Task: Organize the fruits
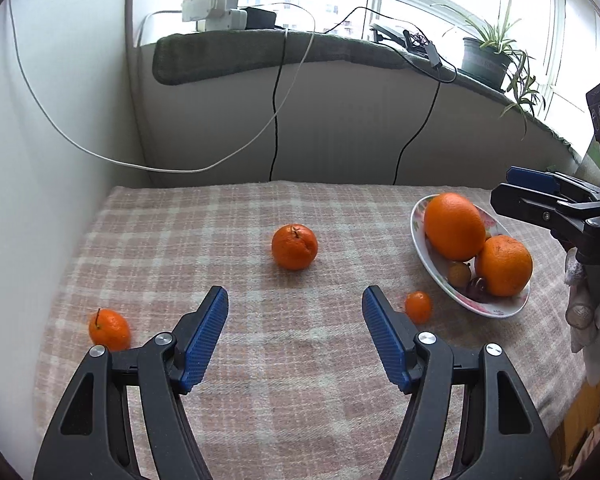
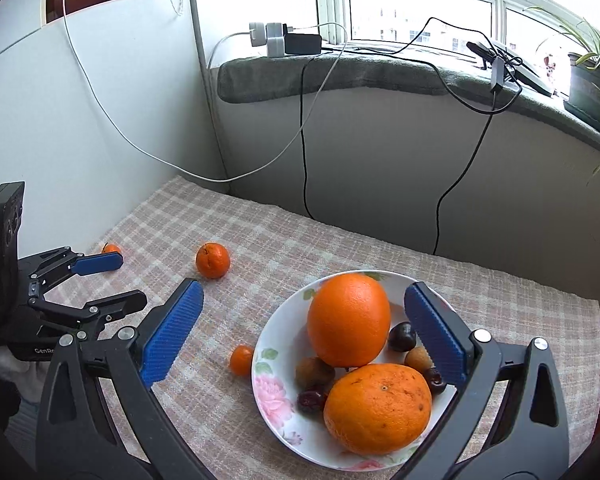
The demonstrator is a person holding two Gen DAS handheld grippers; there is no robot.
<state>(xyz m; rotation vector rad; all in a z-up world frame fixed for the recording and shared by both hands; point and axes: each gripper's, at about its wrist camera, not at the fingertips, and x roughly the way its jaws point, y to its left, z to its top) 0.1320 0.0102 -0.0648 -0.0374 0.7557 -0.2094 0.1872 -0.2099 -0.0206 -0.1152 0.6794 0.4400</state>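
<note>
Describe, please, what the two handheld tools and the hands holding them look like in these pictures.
Both the left tool and the right tool have black plastic scissor-like arms with silver rivets and blue ribbed pads. The left tool's body carries white lettering, partly readable. A white knitted glove covers the hand on the right tool.

Left gripper (image 1: 295,300): black frame, blue ribbed pads, jaws spread partway, nothing between them, angled slightly downward. Right gripper (image 2: 304,296): same build, jaws spread very wide, pads clear of any contact, tilted downward. Gloved hand (image 1: 580,300): white knit glove, wrapped around the right gripper's handle.
</note>
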